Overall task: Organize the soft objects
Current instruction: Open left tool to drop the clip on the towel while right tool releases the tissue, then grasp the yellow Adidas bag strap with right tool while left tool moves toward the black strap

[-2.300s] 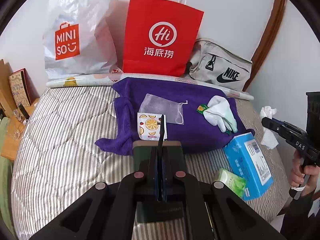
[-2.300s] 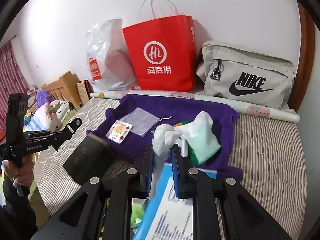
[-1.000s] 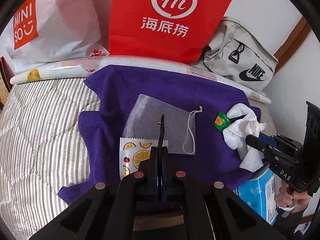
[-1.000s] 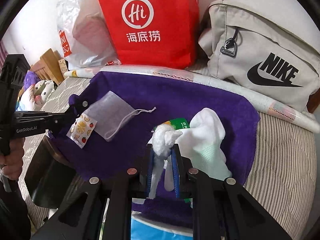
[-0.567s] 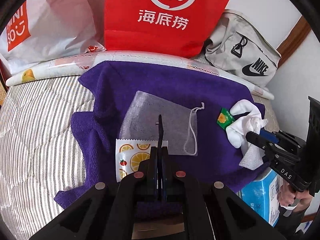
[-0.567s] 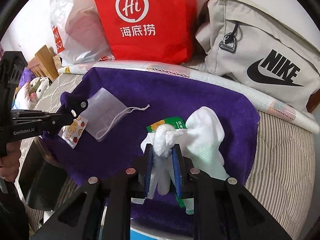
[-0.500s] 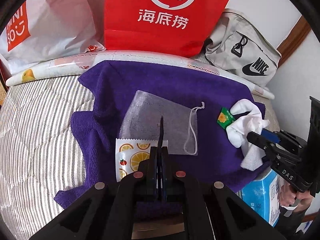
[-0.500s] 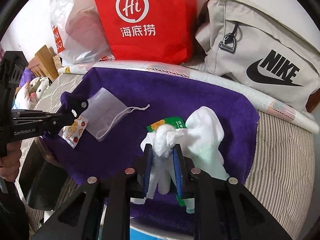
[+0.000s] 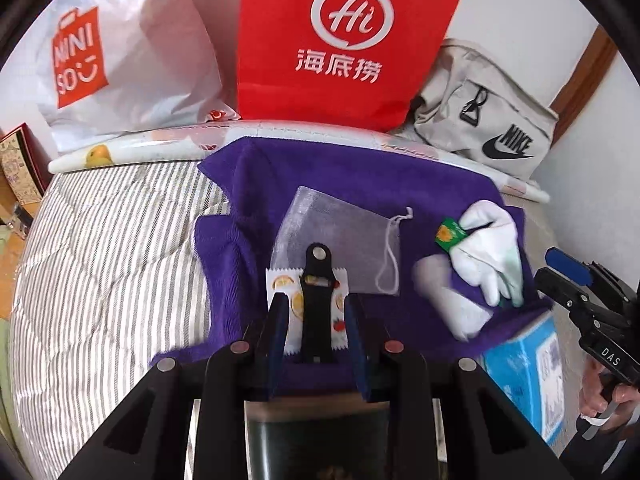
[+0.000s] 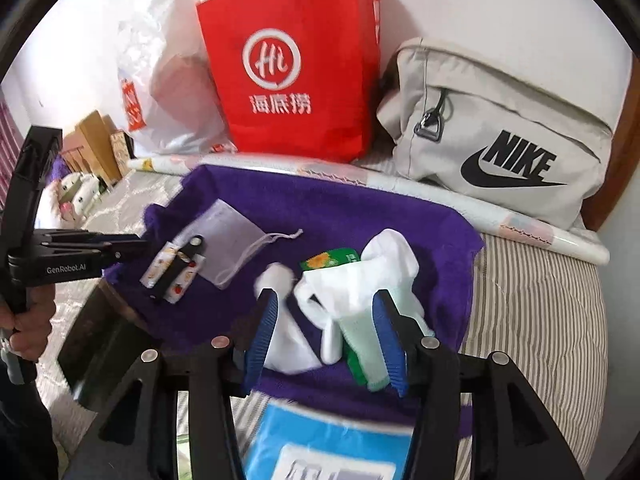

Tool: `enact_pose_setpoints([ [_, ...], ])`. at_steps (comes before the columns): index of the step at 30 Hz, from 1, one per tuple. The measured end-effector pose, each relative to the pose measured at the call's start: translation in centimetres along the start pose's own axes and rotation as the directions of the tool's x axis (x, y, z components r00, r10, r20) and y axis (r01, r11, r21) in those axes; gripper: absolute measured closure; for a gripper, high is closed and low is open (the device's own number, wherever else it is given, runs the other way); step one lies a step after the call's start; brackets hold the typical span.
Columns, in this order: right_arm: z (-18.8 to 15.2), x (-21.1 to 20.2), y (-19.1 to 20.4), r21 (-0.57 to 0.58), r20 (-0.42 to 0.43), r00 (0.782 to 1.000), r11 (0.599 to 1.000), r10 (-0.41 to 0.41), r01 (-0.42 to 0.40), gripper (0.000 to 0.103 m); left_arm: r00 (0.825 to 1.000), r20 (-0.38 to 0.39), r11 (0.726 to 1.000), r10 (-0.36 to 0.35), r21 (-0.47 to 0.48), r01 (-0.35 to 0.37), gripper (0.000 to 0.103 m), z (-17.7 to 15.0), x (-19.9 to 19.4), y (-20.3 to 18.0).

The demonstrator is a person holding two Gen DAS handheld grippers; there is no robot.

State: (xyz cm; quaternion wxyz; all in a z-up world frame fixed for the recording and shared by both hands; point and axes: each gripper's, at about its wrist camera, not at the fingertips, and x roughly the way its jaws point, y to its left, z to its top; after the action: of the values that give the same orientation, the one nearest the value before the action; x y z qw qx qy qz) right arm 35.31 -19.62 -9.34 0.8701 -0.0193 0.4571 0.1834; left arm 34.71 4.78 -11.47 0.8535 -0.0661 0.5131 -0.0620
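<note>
Left hand-held gripper (image 9: 316,316) and right hand-held gripper (image 10: 324,336) just released, black strap (image 9: 317,300) and white tissue (image 10: 286,332) loose on purple towel (image 9: 320,184).

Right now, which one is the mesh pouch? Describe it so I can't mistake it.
Find the purple towel spread on the striped bed in front of the red paper bag. Near its middle lies the mesh pouch, flat, just beyond the fruit-print sachet. It alone is see-through grey, with a white drawstring.

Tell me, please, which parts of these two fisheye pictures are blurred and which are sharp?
Left wrist view: the white tissue on the purple towel is smeared by motion; the red bag and the black strap are crisp. Right wrist view: the tissue and the blue box are soft; the Nike bag stays sharp.
</note>
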Motion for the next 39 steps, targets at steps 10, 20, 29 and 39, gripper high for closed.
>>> enact_pose_setpoints([
  [10, -4.1, -5.6, 3.0, 0.015, 0.041, 0.994, 0.995, 0.101, -0.102, 0.053, 0.996, 0.079, 1.0, -0.028, -0.01, 0.029, 0.076, -5.2, -5.4, 0.3],
  [20, -10.1, -7.5, 8.9, -0.052, -0.035, 0.984, 0.983, 0.175, -0.177, 0.053, 0.994, 0.063, 0.996, -0.087, -0.005, 0.087, 0.075, -10.8, -7.7, 1.3],
  [29, -15.5, -7.1, 13.2, -0.09, -0.092, 0.973, 0.971, 0.213, -0.221, 0.047, 0.99, 0.073, 0.993, -0.12, 0.009, 0.119, 0.069, -15.1, -9.0, 2.5],
  [39, -18.2, -4.9, 14.1, -0.147, -0.108, 0.992, 0.986, 0.064, -0.08, 0.019, 0.99, 0.043, 0.99, -0.136, 0.032, 0.134, 0.069, -17.3, -8.3, 3.2],
])
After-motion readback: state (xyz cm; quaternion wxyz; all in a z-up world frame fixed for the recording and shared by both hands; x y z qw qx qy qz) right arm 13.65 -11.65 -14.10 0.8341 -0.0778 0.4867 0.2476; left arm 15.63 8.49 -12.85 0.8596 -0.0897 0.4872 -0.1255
